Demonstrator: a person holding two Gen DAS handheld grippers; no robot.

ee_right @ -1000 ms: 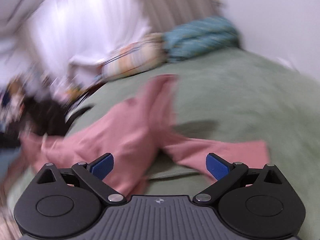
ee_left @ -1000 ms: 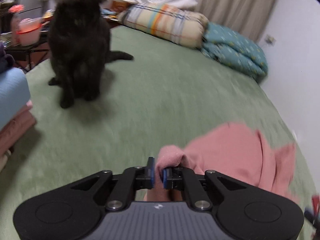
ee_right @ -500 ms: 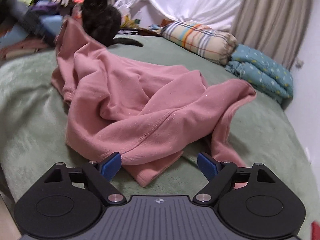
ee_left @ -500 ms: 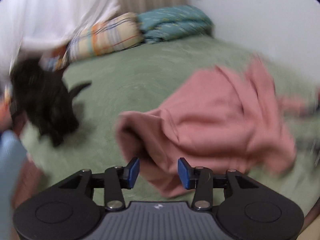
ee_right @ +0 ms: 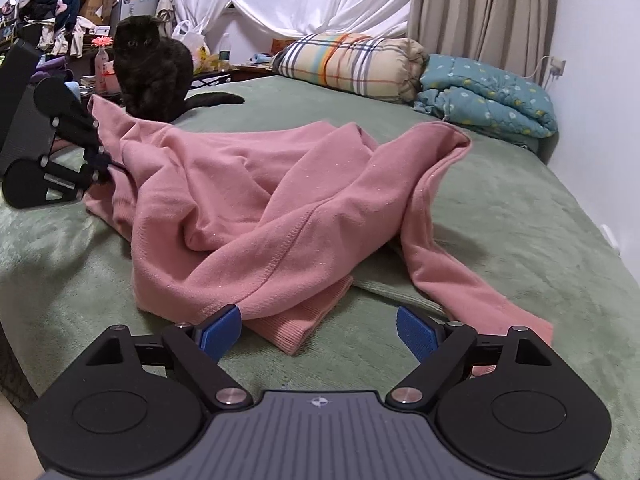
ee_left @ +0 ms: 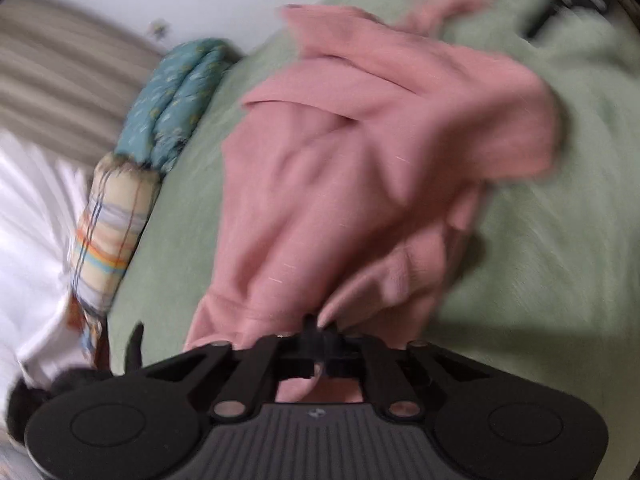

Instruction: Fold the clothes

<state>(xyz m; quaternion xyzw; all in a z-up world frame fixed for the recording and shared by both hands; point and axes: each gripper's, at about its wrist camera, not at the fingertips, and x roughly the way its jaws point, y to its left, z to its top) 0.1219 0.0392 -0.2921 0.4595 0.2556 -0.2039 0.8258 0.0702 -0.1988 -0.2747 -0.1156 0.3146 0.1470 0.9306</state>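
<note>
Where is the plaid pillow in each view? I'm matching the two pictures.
Left wrist view: plaid pillow at the left edge, turned on end, blurred.
Right wrist view: plaid pillow top centre, at the far side of the bed.
Shared landmark: the teal quilt lies right beside it in both.

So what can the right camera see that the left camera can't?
Only the right wrist view shows the cat sitting whole on the bed, the open right gripper, and the left gripper from outside. Only the left wrist view shows its own fingers shut on the sweater, up close. Both share the sweater, the green bed, the plaid pillow and the teal quilt.
</note>
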